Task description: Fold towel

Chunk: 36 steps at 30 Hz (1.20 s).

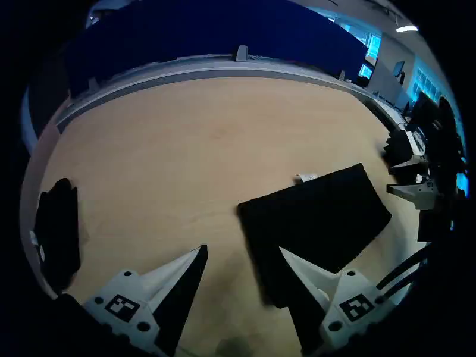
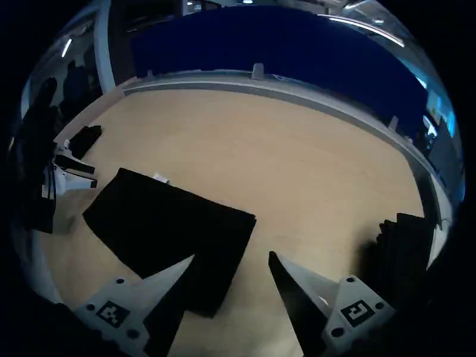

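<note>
Left gripper (image 1: 241,253), fingers (image 1: 178,279) apart, straddles towel (image 1: 315,214) edge.

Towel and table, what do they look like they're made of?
Towel: looks like soft black cloth, matte; it lies flat in a folded slab with a small white tag at one edge. Table: pale wood-look top, likely laminate, smooth with faint grain and a soft sheen; can't tell for sure.

The left gripper (image 1: 242,250) points forward and down, its fingers spread wide apart. The right gripper (image 2: 232,256) is parted too, apparently hovering low.
</note>
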Motion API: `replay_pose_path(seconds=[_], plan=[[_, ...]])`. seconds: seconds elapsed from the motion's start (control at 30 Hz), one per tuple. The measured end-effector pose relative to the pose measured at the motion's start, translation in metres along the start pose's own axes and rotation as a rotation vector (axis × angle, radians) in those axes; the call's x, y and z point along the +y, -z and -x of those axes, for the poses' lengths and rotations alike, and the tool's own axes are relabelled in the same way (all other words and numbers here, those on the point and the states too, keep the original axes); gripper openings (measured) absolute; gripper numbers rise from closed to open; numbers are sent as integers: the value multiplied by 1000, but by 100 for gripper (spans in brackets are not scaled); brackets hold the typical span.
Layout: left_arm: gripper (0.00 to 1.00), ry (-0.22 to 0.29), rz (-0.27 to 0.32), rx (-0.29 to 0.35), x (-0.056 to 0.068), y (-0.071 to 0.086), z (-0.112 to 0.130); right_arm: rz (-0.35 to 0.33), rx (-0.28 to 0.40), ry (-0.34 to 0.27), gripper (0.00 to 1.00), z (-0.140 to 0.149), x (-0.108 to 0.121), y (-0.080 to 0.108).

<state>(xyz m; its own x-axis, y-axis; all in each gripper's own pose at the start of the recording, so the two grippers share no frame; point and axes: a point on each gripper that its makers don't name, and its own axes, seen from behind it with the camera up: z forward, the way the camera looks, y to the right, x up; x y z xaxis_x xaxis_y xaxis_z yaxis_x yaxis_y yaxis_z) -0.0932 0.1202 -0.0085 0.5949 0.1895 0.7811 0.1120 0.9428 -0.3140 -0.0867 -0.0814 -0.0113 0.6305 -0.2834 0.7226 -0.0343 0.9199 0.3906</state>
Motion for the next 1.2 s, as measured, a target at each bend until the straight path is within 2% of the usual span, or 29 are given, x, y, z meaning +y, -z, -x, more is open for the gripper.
replay_pose_path(seconds=[0.4,0.6,0.97,1.2], plan=[[78,72,-25,-9,1,34,42,-8,-6,-5,86,28,-11,27],[78,91,-34,-6,3,46,55,-20,-11,3,86,36,-13,36],[78,107,-71,4,-1,62,65,-58,-25,81,86,38,-18,35],[78,129,-111,12,-9,79,77,-112,-63,162,86,48,-25,33]])
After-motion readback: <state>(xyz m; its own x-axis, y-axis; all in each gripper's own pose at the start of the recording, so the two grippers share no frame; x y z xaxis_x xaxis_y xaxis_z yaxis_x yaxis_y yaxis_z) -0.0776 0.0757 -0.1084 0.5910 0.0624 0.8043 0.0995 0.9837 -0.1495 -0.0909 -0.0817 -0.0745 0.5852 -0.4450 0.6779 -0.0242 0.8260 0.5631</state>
